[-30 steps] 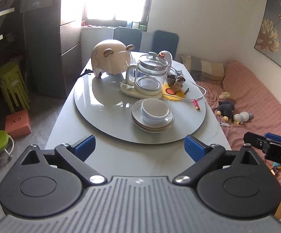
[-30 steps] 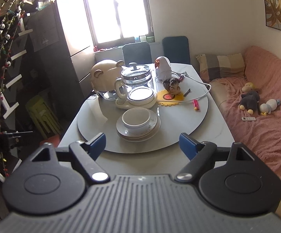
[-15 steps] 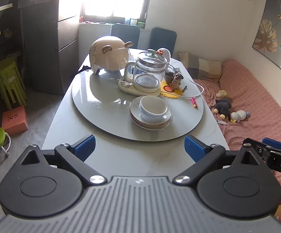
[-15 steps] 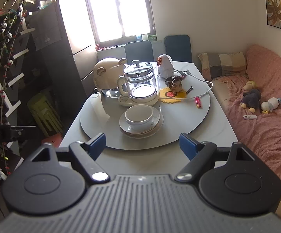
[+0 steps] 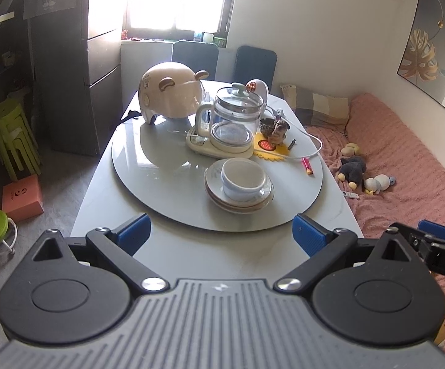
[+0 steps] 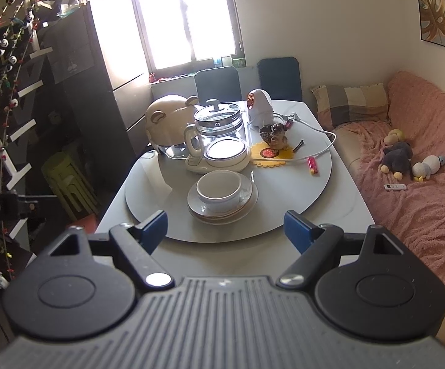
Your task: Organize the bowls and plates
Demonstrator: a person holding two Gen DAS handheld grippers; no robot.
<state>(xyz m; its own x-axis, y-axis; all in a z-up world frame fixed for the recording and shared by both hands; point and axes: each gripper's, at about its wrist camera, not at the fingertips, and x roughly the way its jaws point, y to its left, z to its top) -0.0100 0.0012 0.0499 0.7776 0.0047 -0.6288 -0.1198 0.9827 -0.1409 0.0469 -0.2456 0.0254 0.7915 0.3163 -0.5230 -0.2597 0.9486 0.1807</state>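
A white bowl (image 5: 243, 178) sits inside a stack of white plates (image 5: 238, 201) on the round turntable (image 5: 161, 184) of the grey table. The same bowl (image 6: 221, 187) and plates (image 6: 222, 209) show in the right wrist view. My left gripper (image 5: 221, 235) is open and empty, held back above the table's near edge, well short of the stack. My right gripper (image 6: 225, 229) is also open and empty, hovering near the table's front edge. Part of the right gripper's body shows at the right edge of the left wrist view.
Behind the stack stand a glass kettle on its base (image 5: 231, 123), a cream pig-shaped appliance (image 5: 170, 93), a small figurine on a yellow mat (image 5: 273, 141), a white cable and a red lighter (image 5: 308, 166). A pink sofa (image 5: 407, 160) lies to the right, green stools (image 5: 10, 135) to the left.
Both grippers have drawn slightly back and up from the table, so the dishes look a little farther away. Both jaws stay open. The bowl and plates have not moved.
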